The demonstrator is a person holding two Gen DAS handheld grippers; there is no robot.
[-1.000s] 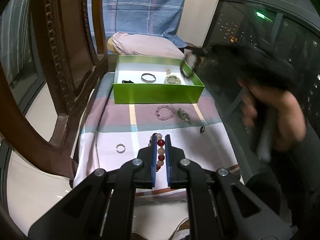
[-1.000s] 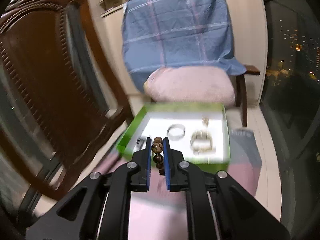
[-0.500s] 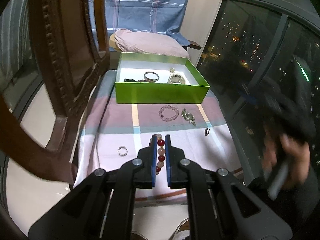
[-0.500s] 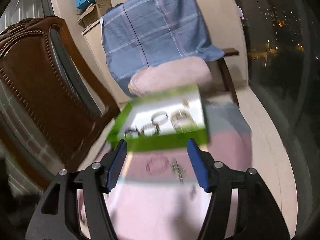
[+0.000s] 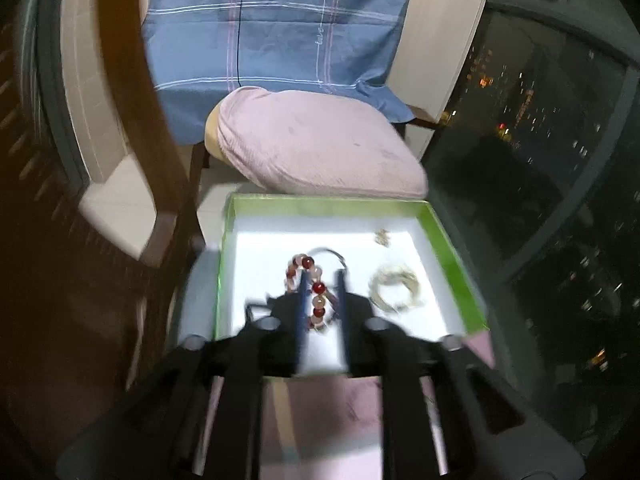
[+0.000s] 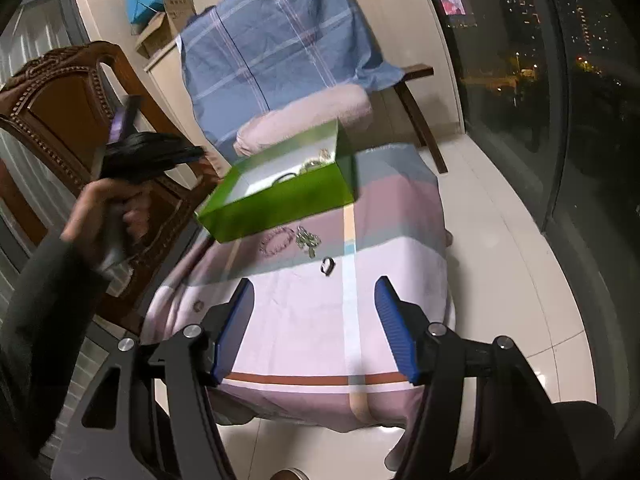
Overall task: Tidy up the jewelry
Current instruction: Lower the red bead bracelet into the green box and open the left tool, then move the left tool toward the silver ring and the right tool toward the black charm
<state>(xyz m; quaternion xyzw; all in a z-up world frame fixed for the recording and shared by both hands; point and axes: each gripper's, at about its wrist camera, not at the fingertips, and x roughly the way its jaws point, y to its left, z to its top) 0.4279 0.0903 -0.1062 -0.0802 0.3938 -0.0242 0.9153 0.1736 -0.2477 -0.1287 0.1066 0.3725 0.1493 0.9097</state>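
My left gripper (image 5: pixel 322 300) hangs over the green box (image 5: pixel 452 248) with a red and pink bead bracelet (image 5: pixel 312 284) between its fingers; the jaws stand slightly apart, and the frame is blurred. The box holds a silver bangle (image 5: pixel 334 254), a pale bracelet (image 5: pixel 396 282) and a small charm (image 5: pixel 382 236). My right gripper (image 6: pixel 316 320) is open and empty above the near part of the cloth. Ahead of it lie a pink bead bracelet (image 6: pixel 276 240), a metal chain piece (image 6: pixel 307 240) and a dark ring (image 6: pixel 328 267). The green box also shows in the right wrist view (image 6: pixel 280 200).
A striped cloth (image 6: pixel 312 320) covers the table. A small ring (image 6: pixel 199 306) lies at its left. A carved wooden chair (image 6: pixel 60 112) stands to the left, a pink cushion (image 5: pixel 316 148) and a blue plaid cloth (image 5: pixel 272 28) behind the box. A dark window (image 6: pixel 560 80) is on the right.
My left gripper has carried the red bead bracelet forward over the green box, and its jaws have parted a little. My right gripper, open since half a second ago, has drawn back from the box.
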